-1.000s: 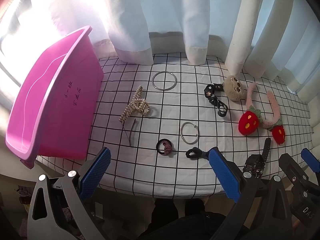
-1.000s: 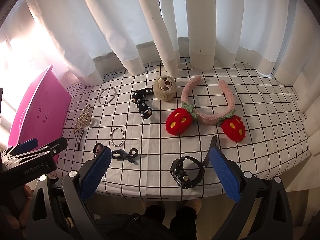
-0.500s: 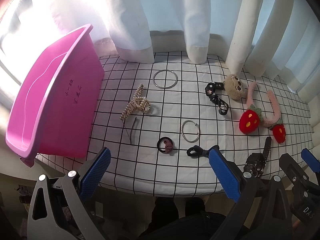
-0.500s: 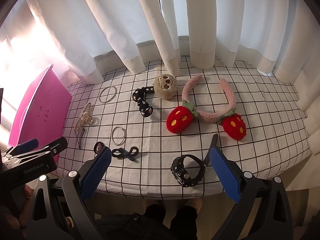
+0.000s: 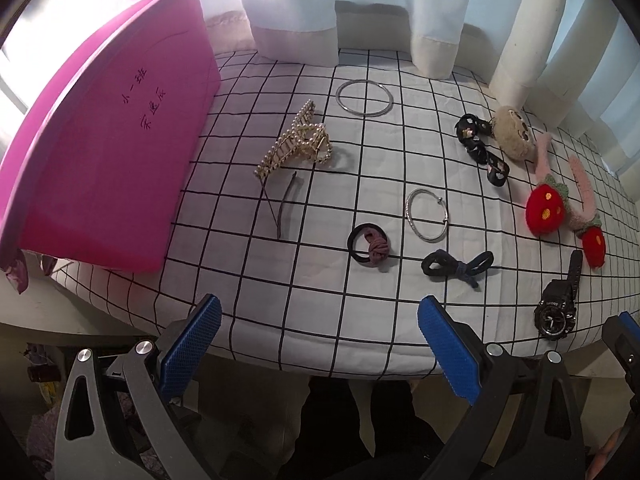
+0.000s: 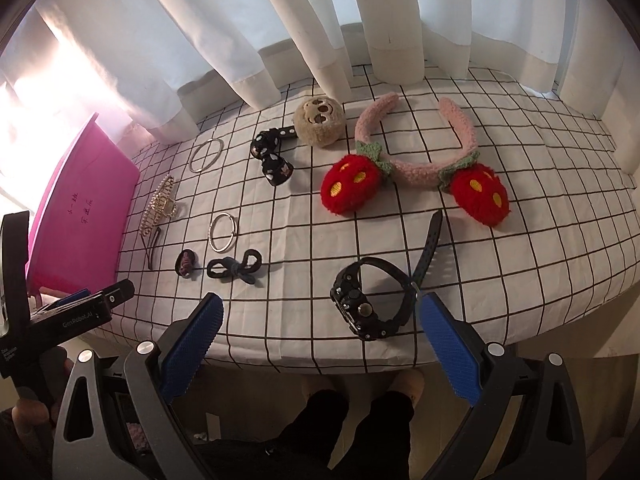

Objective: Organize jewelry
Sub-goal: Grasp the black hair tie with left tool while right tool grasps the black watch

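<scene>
Jewelry and hair pieces lie on a checked cloth. A pearl hair claw, a thin hairpin, a large silver bangle, a smaller silver bangle, a black hair tie with a pink knot and a black bow tie lie in the left wrist view. A black sport watch lies just ahead of my right gripper. A pink strawberry headband lies further back. My left gripper is open and empty at the near table edge. My right gripper is open and empty too.
A pink plastic bin stands tilted at the table's left end. A plush face clip and a black spotted bow lie near the back. White curtains hang behind the table. The left gripper's body shows at left.
Both grippers have moved closer to the table, so the items look larger. Nothing on the cloth has moved, and both grippers stay open.
</scene>
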Tool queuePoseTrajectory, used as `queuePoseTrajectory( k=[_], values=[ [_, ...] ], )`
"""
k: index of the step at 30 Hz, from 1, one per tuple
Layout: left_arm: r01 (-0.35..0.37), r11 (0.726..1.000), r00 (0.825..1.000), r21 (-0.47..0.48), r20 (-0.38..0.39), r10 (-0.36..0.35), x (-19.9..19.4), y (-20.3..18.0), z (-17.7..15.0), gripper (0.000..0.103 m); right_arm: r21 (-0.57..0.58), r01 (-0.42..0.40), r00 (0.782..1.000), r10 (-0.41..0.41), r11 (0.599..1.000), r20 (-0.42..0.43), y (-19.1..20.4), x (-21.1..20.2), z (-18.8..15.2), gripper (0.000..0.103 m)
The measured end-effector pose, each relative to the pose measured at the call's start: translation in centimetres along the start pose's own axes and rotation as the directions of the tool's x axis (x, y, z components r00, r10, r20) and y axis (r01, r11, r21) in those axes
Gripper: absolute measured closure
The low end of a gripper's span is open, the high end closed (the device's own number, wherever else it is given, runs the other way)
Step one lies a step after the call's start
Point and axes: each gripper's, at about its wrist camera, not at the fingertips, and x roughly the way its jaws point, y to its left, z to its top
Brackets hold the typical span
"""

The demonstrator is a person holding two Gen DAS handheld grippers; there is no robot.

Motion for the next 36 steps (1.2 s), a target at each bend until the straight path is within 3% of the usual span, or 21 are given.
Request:
queuePoseTrajectory(
  k=[12, 20, 26, 33, 36],
  values=[
    [0.076, 0.997, 0.997, -0.006, 0.003, -0.076, 5.7, -1.3, -0.3, 0.006, 0.029, 0.062, 0.997, -0.061, 0.998, -0.04, -3.4, 4.1, -1.7, 0.009],
    [0.076, 0.997, 0.997, 0.021, 0.017, -0.076, 7.6, -2.2, 0.1, 0.006, 0.049, 0.078, 0.995, -0.075, 0.996, -0.065, -4.0, 7.1, -1.8, 0.009],
    [0.078, 0.996, 0.997, 0.041, 0.024, -0.079, 8.7, -2.6, 0.3, 0.006, 0.046, 0.133, 0.988, -0.129, 0.99, -0.08, -4.1, 8.8, -1.8, 0.009],
    [0.078, 0.994, 0.996, 0.071, 0.03, -0.081, 9.3, -3.2, 0.5, 0.006, -0.001, 0.177, 0.982, -0.177, 0.984, -0.061, -3.6, 9.4, -1.6, 0.009],
    [0.075, 0.994, 0.996, 0.077, 0.042, -0.078, 9.5, -3.5, 0.8, 0.006, -0.063, 0.229, 0.97, -0.233, 0.971, -0.062, -2.8, 10.0, -1.8, 0.009]
  ],
)
